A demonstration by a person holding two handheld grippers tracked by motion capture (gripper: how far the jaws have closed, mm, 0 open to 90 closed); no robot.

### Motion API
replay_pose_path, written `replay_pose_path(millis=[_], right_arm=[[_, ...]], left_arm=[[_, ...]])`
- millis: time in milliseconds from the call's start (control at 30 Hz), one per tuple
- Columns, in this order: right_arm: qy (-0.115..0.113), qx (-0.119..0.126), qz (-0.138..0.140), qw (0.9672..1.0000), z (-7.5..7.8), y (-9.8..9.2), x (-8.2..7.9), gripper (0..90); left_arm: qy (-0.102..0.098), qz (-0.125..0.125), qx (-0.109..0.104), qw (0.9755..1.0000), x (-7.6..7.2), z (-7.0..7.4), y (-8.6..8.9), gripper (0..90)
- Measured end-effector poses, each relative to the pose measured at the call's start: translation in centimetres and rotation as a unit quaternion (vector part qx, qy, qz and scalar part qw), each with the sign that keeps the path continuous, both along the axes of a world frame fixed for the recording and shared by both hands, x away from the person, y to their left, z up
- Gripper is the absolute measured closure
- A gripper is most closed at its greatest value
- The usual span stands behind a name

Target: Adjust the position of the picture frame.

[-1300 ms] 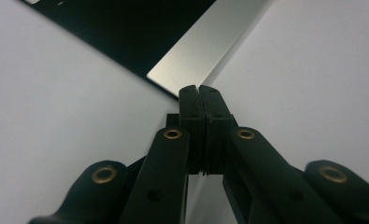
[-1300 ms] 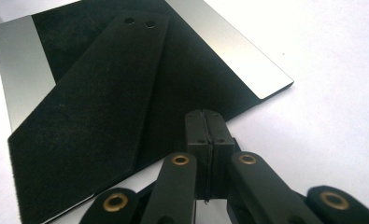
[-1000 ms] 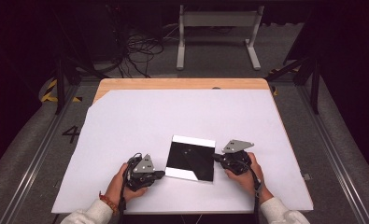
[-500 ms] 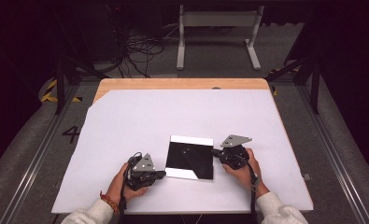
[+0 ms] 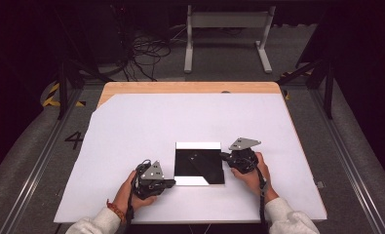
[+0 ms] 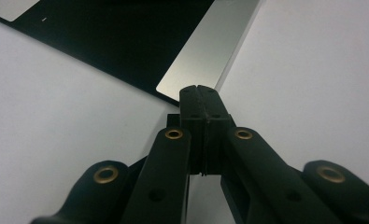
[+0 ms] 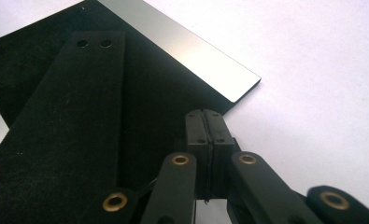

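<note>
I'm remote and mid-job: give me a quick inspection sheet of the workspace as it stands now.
Surface: white sheet over a wooden table.
Job's things: flat black panel with silvery strips at its near and far edges; a black strip with two holes lies across it.
Clutter: nothing seen.
Grippers: left gripper shut, at the panel's near-left corner; right gripper shut, at the panel's right edge.
Cables: one trails from each gripper; a tangle on the floor beyond the table.
Surroundings: white metal stand, dark floor.
</note>
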State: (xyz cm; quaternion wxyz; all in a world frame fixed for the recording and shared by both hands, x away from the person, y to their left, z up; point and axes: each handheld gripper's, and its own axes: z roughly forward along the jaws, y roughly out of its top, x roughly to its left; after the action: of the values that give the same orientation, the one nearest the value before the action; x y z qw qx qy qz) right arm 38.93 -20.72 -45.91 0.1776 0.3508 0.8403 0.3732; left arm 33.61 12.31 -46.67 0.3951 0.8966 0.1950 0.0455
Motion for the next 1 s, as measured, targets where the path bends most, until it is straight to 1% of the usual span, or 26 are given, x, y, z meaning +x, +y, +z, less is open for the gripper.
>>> replay_pose_path(millis=[67, 133, 167, 200, 233, 300, 400, 467, 500, 533, 567, 600, 667, 700, 800, 867, 1000], right_arm=[[-0.002, -0.004, 0.0, 1.0, 0.0, 0.1, -0.1, 90.0], [-0.003, -0.012, 0.005, 0.9999, 0.2, 0.1, -0.2, 90.0], [-0.005, -0.013, 0.008, 0.9999, 0.3, 0.1, -0.4, 90.0], [-0.007, -0.012, 0.008, 0.9999, 0.5, 0.0, -0.6, 90.0], [-0.008, -0.009, 0.011, 0.9999, 0.7, -0.3, -0.7, 90.0], [-0.008, 0.002, 0.015, 0.9999, 1.2, -0.8, -1.1, 90.0], [-0.006, 0.01, 0.018, 0.9998, 1.7, -1.7, -1.6, 89.3], [-0.007, 0.013, 0.022, 0.9996, 2.1, -2.3, -2.2, 88.5], [-0.006, 0.019, 0.023, 0.9995, 2.3, -2.7, -2.5, 88.2], [-0.005, 0.025, 0.024, 0.9994, 2.6, -3.2, -2.9, 87.7], [-0.004, 0.029, 0.023, 0.9993, 2.7, -3.5, -3.2, 86.9], [-0.001, 0.038, 0.022, 0.999, 2.9, -3.8, -3.6, 86.7], [0.006, 0.047, 0.024, 0.9986, 3.0, -4.2, -4.2, 85.8], [0.009, 0.046, 0.025, 0.9986, 2.9, -4.3, -4.5, 85.3], [0.02, 0.055, 0.033, 0.9977, 2.8, -4.4, -5.2, 84.0], [0.03, 0.06, 0.038, 0.997, 2.7, -4.3, -5.6, 82.6], [0.046, 0.055, 0.05, 0.9962, 2.2, -3.6, -6.1, 77.7]], left_arm=[[-0.008, 0.001, 0.005, 1.0, -0.2, 0.0, 0.0, 89.5], [-0.018, -0.001, 0.01, 0.9998, -0.3, 0.1, -0.1, 88.2], [-0.024, 0.002, 0.014, 0.9996, -0.5, 0.1, 0.0, 87.4], [-0.026, 0.003, 0.012, 0.9996, -0.6, 0.2, 0.2, 87.1], [-0.029, 0.006, 0.008, 0.9995, -0.7, 0.4, 0.5, 86.8], [-0.044, 0.013, 0.006, 0.999, -1.0, 0.9, 1.3, 85.9], [-0.054, 0.028, -0.003, 0.9981, -1.5, 1.4, 2.7, 84.1], [-0.066, 0.042, -0.002, 0.9969, -1.9, 1.7, 3.7, 82.0], [-0.073, 0.05, -0.005, 0.996, -2.1, 1.9, 4.3, 80.4], [-0.073, 0.055, -0.007, 0.9958, -2.2, 1.9, 4.7, 78.2], [-0.077, 0.062, -0.007, 0.9951, -2.4, 2.0, 5.4, 77.4], [-0.079, 0.068, -0.009, 0.9945, -2.6, 2.1, 5.9, 76.1], [-0.085, 0.08, -0.007, 0.9932, -3.1, 2.1, 6.7, 72.6], [-0.087, 0.082, -0.008, 0.9928, -3.3, 2.1, 7.0, 71.9], [-0.092, 0.09, -0.006, 0.9916, -4.2, 2.0, 7.7, 69.1], [-0.095, 0.096, -0.002, 0.9908, -4.6, 1.9, 8.1, 65.8], [-0.094, 0.108, -0.002, 0.9897, -4.9, 1.6, 8.6, 59.8]])
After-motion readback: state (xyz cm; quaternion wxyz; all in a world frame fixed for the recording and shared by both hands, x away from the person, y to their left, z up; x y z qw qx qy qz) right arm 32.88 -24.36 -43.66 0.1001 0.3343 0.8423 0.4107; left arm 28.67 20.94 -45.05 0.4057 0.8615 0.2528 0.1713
